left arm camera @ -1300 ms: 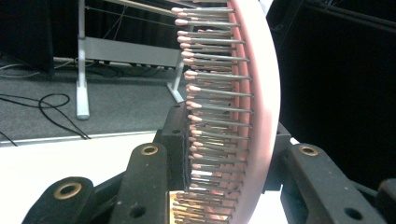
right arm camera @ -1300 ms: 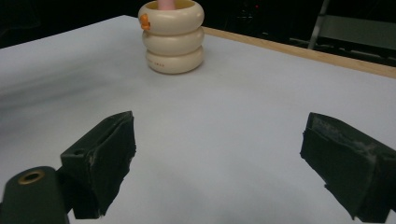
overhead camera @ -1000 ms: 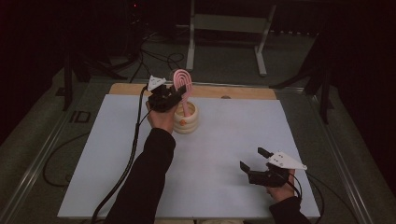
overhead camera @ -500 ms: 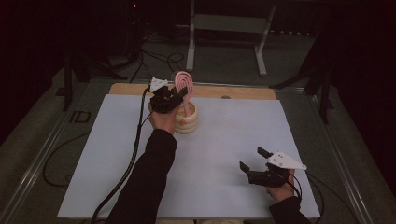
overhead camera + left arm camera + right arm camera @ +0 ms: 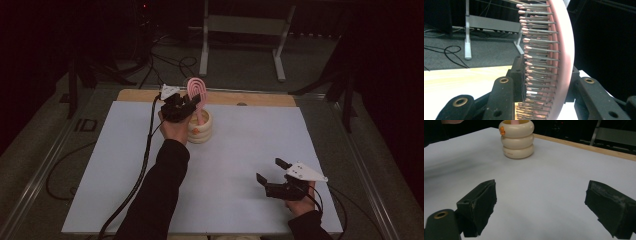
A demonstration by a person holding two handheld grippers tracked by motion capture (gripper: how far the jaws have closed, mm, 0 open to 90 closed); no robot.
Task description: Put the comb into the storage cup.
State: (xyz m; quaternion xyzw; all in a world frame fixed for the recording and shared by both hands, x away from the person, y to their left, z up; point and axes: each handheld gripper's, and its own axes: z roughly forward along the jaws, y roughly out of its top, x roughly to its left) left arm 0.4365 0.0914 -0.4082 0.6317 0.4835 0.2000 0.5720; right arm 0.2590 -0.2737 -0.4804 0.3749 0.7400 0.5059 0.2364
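Materials we see, mostly plastic and matt

Our pink brush (image 5: 564,50) looks smooth plastic with metal pins; cream holder (image 5: 517,138) glossy; table sheet (image 5: 240,150) matt.

The hairbrush (image 5: 554,62) is running off the left tool view at twelve o'clock and six o'clock, its handle hidden. In the high view the left hand (image 5: 175,127) is covering part of the cream holder (image 5: 202,131). The holder's small printing (image 5: 512,153) is proving too tiny to read.
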